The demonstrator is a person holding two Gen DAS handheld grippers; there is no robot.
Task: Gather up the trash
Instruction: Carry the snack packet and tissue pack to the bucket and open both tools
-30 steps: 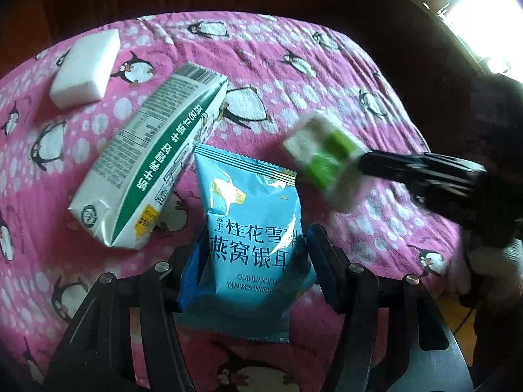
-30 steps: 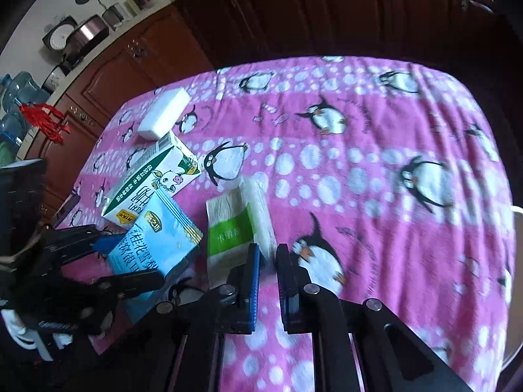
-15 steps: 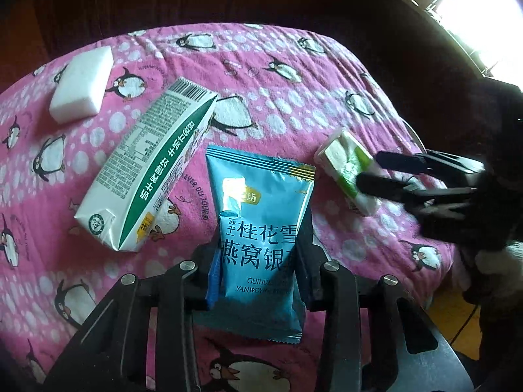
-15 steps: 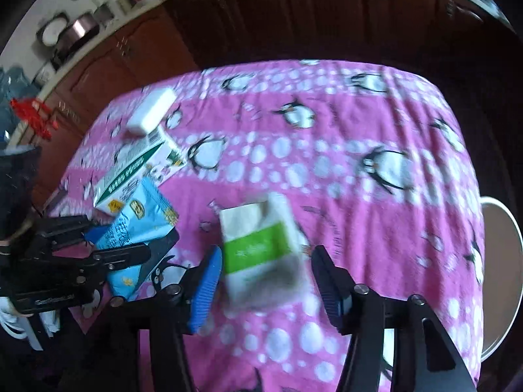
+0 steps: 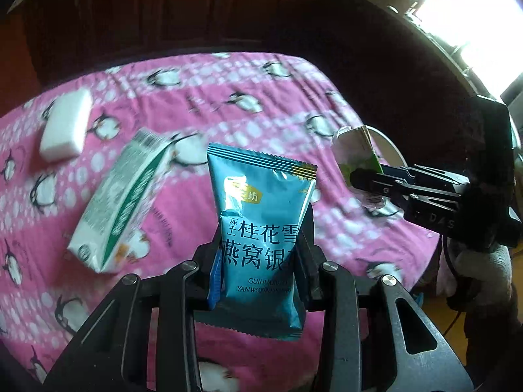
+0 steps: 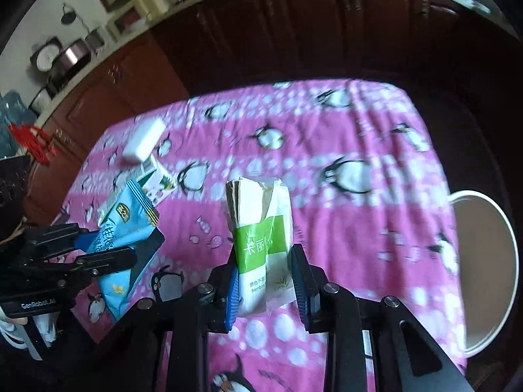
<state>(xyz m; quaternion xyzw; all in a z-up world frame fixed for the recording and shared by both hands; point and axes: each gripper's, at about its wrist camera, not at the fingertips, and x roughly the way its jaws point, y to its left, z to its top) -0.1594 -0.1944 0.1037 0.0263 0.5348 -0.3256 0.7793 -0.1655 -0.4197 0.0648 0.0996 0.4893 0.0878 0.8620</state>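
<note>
My left gripper (image 5: pixel 260 254) is shut on a blue snack packet (image 5: pixel 261 215) and holds it above the pink penguin tablecloth (image 5: pixel 228 98). My right gripper (image 6: pixel 265 277) is shut on a white-and-green tissue pack (image 6: pixel 261 228), also lifted off the cloth. The left gripper with the packet (image 6: pixel 127 235) shows at the left of the right wrist view. The right gripper with the tissue pack (image 5: pixel 358 160) shows at the right of the left wrist view. A green-and-white milk carton (image 5: pixel 121 199) lies on the cloth.
A white sponge block (image 5: pixel 65 125) lies at the far left of the table. A white round bin (image 6: pixel 483 251) stands beside the table's right edge. Dark wooden cabinets (image 6: pixel 294 32) run behind the table.
Both grippers have closed on their items and lifted them: the left raised the blue packet, the right gripped the tissue pack it had straddled open and raised it.
</note>
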